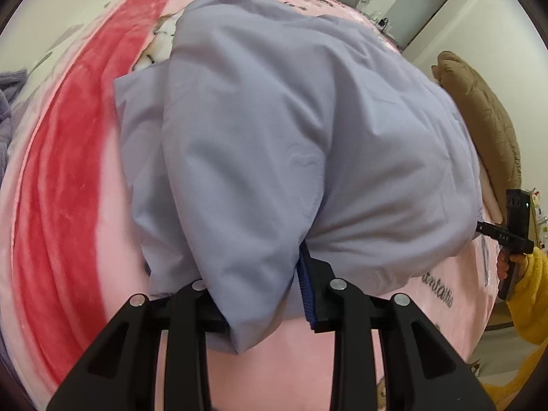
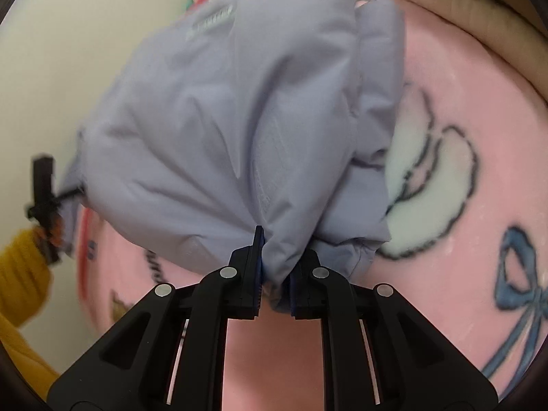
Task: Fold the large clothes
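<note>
We hold a lavender padded jacket [image 1: 274,130] over a bed spread with a pink blanket [image 1: 68,188]. The left gripper [image 1: 260,294] has its jaws clamped on a thick fold of the jacket's near edge, the fabric bulging ahead of them. The right gripper [image 2: 275,274] has its jaws pinched tight on another bunch of the same edge; this view is blurred, so we think the hem is gathered there. Beyond the right jaws lies a tan quilted coat [image 1: 479,109]. A yellow sleeve [image 2: 20,274] shows behind the left gripper.
</note>
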The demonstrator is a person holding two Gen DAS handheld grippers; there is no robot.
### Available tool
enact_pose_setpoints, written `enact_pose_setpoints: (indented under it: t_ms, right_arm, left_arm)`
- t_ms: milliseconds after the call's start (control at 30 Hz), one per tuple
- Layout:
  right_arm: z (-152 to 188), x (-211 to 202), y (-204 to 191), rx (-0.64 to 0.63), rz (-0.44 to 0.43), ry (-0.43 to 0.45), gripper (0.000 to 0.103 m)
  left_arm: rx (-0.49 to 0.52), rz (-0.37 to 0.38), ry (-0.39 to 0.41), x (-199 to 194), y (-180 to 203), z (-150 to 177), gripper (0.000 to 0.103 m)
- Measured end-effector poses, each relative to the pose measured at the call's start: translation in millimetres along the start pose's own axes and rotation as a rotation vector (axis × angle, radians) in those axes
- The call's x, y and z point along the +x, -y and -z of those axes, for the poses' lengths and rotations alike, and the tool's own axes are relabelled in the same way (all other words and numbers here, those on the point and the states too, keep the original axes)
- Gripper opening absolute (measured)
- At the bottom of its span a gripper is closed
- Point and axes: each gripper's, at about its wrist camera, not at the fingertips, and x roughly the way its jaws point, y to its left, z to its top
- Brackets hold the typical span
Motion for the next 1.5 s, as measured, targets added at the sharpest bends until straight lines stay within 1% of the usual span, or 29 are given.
enact_pose_setpoints:
  t_ms: [33, 67, 100, 133, 167, 200, 233, 267, 300, 333, 367, 400, 467, 500, 567, 633, 667, 733, 767, 800, 867, 967, 1067, 1167, 1233, 1300, 1367, 1500]
  right_arm:
    - [-2, 0, -2, -0.003, 0.012, -0.001, 0.015]
    - [-5, -6, -5, -0.001, 0.025, 0.007, 0.02]
    - [-6, -12, -6, -0.003, 0.041, 0.02, 0.025]
    - [-8, -21, -8, -0.009, 0.086, 0.032, 0.039]
    - [-9, -27, -9, -0.009, 0.101, 0.036, 0.04]
    - [-10, -35, -10, -0.004, 0.117, 0.042, 0.043]
    - [-11, -45, -11, -0.001, 0.148, 0.06, 0.057]
    - [-14, -59, -12, 0.003, 0.179, 0.1, 0.075]
    - [-17, -73, -13, 0.008, 0.199, 0.147, 0.085]
    - [-22, -83, -11, 0.015, 0.207, 0.191, 0.096]
    - [-29, -88, -9, 0.022, 0.195, 0.207, 0.095]
    - [-38, -89, -6, 0.029, 0.173, 0.209, 0.095]
    - [-59, -83, 4, 0.036, 0.144, 0.186, 0.095]
    - [-72, -75, 8, 0.035, 0.126, 0.169, 0.095]
    - [-86, -60, 17, 0.034, 0.093, 0.144, 0.095]
    - [-96, -43, 16, 0.04, 0.057, 0.107, 0.095]
    - [-102, -35, 19, 0.044, 0.042, 0.09, 0.095]
    - [-111, -21, 25, 0.048, 0.036, 0.078, 0.095]
    - [-114, -15, 26, 0.044, 0.048, 0.067, 0.095]
    - [-117, -8, 27, 0.038, 0.065, 0.054, 0.095]
    - [-117, 4, 30, 0.034, 0.06, 0.033, 0.095]
    - [-118, 12, 38, 0.039, 0.036, 0.027, 0.096]
    - [-119, 20, 50, 0.073, -0.005, 0.005, 0.096]
    - [-121, 25, 60, 0.099, -0.036, -0.009, 0.096]
    - [-120, 25, 63, 0.106, -0.041, -0.007, 0.096]
    - [-118, 21, 64, 0.09, -0.016, 0.014, 0.096]
    - [-115, 20, 66, 0.085, -0.014, 0.022, 0.096]
    - [-112, 29, 80, 0.143, -0.09, 0.001, 0.096]
  left_arm:
    - [0.013, -0.026, -0.001, -3, 5, -2, 0.033]
    - [0.027, -0.045, 0.003, -7, 9, -4, 0.036]
    - [0.047, -0.074, 0.015, -13, 14, -5, 0.041]
    - [0.053, -0.093, 0.027, -20, 16, -6, 0.044]
    - [0.051, -0.104, 0.035, -27, 17, -7, 0.049]
    - [0.049, -0.14, 0.046, -36, 17, -8, 0.053]
    - [0.053, -0.184, 0.053, -41, 17, -9, 0.059]
    - [0.057, -0.241, 0.072, -50, 16, -11, 0.069]
    - [0.055, -0.255, 0.094, -55, 14, -13, 0.074]
    - [0.048, -0.256, 0.118, -61, 11, -16, 0.081]
    - [0.026, -0.229, 0.141, -66, 3, -22, 0.086]
    - [0.002, -0.194, 0.143, -66, -4, -28, 0.087]
    - [-0.072, -0.115, 0.125, -59, -23, -47, 0.088]
    - [-0.095, -0.091, 0.116, -55, -30, -54, 0.088]
    - [-0.135, -0.086, 0.078, -38, -46, -72, 0.088]
    - [-0.146, -0.051, 0.03, -22, -59, -79, 0.09]
    - [-0.156, -0.022, -0.001, -12, -67, -85, 0.092]
    - [-0.156, -0.003, -0.037, 1, -71, -90, 0.095]
    - [-0.142, 0.001, -0.058, 7, -73, -94, 0.099]
    - [-0.129, 0.004, -0.073, 13, -75, -96, 0.099]
    - [-0.117, 0.026, -0.111, 24, -79, -98, 0.099]
    - [-0.138, 0.067, -0.14, 36, -85, -98, 0.099]
    - [-0.166, 0.118, -0.165, 51, -90, -96, 0.099]
    - [-0.163, 0.134, -0.163, 60, -88, -95, 0.099]
    - [-0.155, 0.136, -0.159, 63, -87, -95, 0.099]
    - [-0.151, 0.147, -0.16, 64, -87, -94, 0.099]
    - [-0.15, 0.17, -0.166, 64, -91, -91, 0.099]
    - [-0.145, 0.199, -0.184, 71, -94, -95, 0.099]
